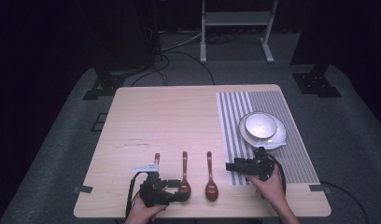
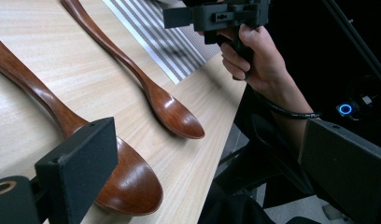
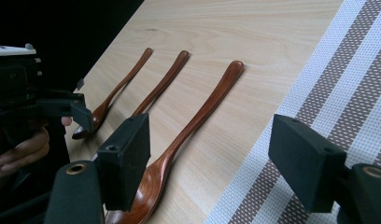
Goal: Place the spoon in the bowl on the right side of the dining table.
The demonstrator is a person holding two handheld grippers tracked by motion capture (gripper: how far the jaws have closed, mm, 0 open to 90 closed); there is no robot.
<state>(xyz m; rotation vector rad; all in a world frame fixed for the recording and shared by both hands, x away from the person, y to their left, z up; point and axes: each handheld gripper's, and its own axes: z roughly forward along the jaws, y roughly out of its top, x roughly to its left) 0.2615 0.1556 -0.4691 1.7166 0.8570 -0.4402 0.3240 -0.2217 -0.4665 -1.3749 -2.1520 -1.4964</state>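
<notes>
The left gripper (image 1: 178, 196) is sitting low over the near edge of the wooden table (image 1: 179, 116), its two black jaws standing wide apart and holding nothing; in its own view one jaw is hanging just above the bowl of the middle spoon (image 2: 118, 182), though contact cannot be judged. The right gripper (image 1: 231, 166) is likewise gaping, jaws spread and empty, hovering at the near left corner of the striped placemat (image 1: 291, 154) and pointing leftward toward the spoons. Three dark red-brown wooden spoons are lying side by side on the bare wood, bowls toward the person: the left spoon (image 1: 157, 158), partly hidden behind the left gripper, the middle one, and the right spoon (image 1: 210, 179) just beside the mat's edge. Farther back on the mat, a white bowl (image 1: 260, 125) is resting on a white plate (image 1: 279, 135). Grey carpet (image 1: 62, 140) is surrounding the table, with cables and a white stand's legs (image 1: 235, 37) in the dim background. The left hand (image 1: 142, 212) and right hand (image 1: 270, 184) are each gripping a handle from below.
</notes>
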